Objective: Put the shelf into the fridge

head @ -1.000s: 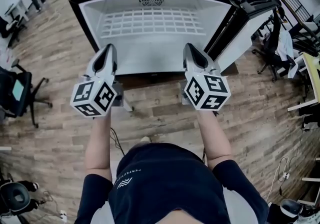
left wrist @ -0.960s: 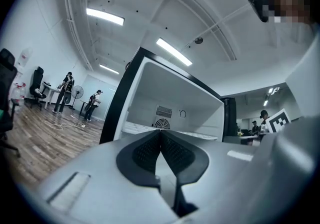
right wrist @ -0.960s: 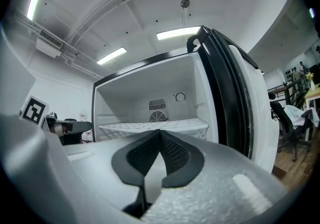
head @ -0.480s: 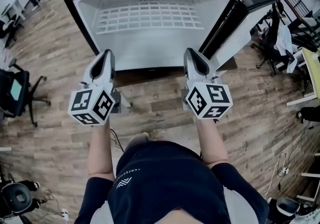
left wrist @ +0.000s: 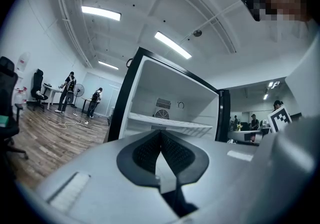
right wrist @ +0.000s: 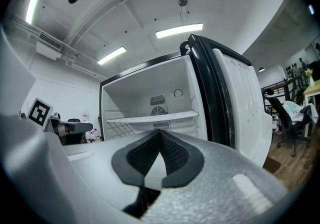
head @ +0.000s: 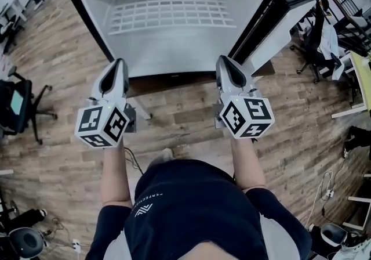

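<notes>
An open white fridge (head: 174, 50) with a black frame stands right in front of me. A white wire shelf (head: 171, 15) sits level inside it, under a round fan grille; it also shows as the shelf (left wrist: 170, 123) in the left gripper view and the shelf (right wrist: 152, 117) in the right gripper view. My left gripper (head: 117, 66) hovers before the fridge's lower left edge, shut and empty. My right gripper (head: 226, 64) hangs before the lower right edge, also shut with nothing in it. Both point into the cabinet. Dark pads (left wrist: 161, 140) meet tip to tip, as do the right pads (right wrist: 161, 140).
The fridge door (head: 278, 26) stands open at the right. Office chairs (head: 17, 105) are at the left, and a chair and desks (head: 330, 44) at the right. People (left wrist: 67, 90) stand far off on the wood floor (head: 185, 131). Cables lie near my feet.
Both grippers have drawn slightly back and apart from the fridge opening; the fridge now sits higher and larger in the head view. The shelf stays in place.
</notes>
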Demonstrator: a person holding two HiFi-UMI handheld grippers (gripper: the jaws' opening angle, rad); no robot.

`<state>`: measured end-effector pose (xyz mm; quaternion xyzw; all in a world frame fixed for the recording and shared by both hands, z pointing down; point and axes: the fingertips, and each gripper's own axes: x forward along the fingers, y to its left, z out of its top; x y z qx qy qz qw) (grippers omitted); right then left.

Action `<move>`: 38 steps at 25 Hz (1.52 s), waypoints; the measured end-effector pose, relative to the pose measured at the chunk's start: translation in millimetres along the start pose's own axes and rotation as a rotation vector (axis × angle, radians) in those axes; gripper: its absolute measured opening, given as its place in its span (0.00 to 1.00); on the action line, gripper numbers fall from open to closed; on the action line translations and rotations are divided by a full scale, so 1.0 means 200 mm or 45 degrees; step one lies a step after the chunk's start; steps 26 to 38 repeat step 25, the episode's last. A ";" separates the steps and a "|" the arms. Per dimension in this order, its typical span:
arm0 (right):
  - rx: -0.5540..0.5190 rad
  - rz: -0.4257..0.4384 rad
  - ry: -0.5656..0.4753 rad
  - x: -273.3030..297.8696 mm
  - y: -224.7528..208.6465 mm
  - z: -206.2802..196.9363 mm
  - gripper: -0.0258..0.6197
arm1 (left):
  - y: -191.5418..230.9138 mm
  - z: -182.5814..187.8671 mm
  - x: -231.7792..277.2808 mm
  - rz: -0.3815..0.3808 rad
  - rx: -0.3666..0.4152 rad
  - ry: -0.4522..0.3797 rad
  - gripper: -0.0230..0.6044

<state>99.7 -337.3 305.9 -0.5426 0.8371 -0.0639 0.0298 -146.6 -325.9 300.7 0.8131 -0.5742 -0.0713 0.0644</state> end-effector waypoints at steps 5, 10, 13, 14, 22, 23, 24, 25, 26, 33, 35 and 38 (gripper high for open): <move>0.009 0.004 -0.003 -0.01 0.01 0.01 0.04 | 0.01 -0.02 -0.02 0.006 -0.014 0.012 0.04; 0.010 0.001 0.000 0.00 0.01 0.01 0.04 | 0.02 -0.03 -0.02 0.001 -0.022 0.018 0.04; 0.028 0.001 0.007 0.01 0.01 0.00 0.04 | 0.02 -0.04 -0.02 -0.001 -0.025 0.026 0.04; 0.036 0.002 0.008 0.01 0.01 -0.01 0.04 | 0.02 -0.04 -0.02 -0.002 -0.026 0.029 0.04; 0.039 0.004 0.012 0.02 0.01 -0.01 0.04 | 0.01 -0.05 -0.01 -0.012 -0.021 0.043 0.04; 0.037 0.004 0.013 0.02 0.01 -0.01 0.04 | 0.01 -0.05 -0.01 -0.012 -0.020 0.044 0.04; 0.035 0.005 0.013 0.02 0.01 -0.01 0.04 | 0.01 -0.05 -0.01 -0.012 -0.020 0.046 0.04; 0.034 0.005 0.013 0.02 0.01 -0.01 0.04 | 0.01 -0.05 0.00 -0.013 -0.019 0.047 0.04; 0.034 0.005 0.013 0.02 0.01 -0.01 0.04 | 0.01 -0.05 0.00 -0.013 -0.019 0.047 0.04; 0.034 0.005 0.013 0.02 0.01 -0.01 0.04 | 0.01 -0.05 0.00 -0.013 -0.019 0.047 0.04; 0.034 0.005 0.013 0.02 0.01 -0.01 0.04 | 0.01 -0.05 0.00 -0.013 -0.019 0.047 0.04; 0.034 0.005 0.013 0.02 0.01 -0.01 0.04 | 0.01 -0.05 0.00 -0.013 -0.019 0.047 0.04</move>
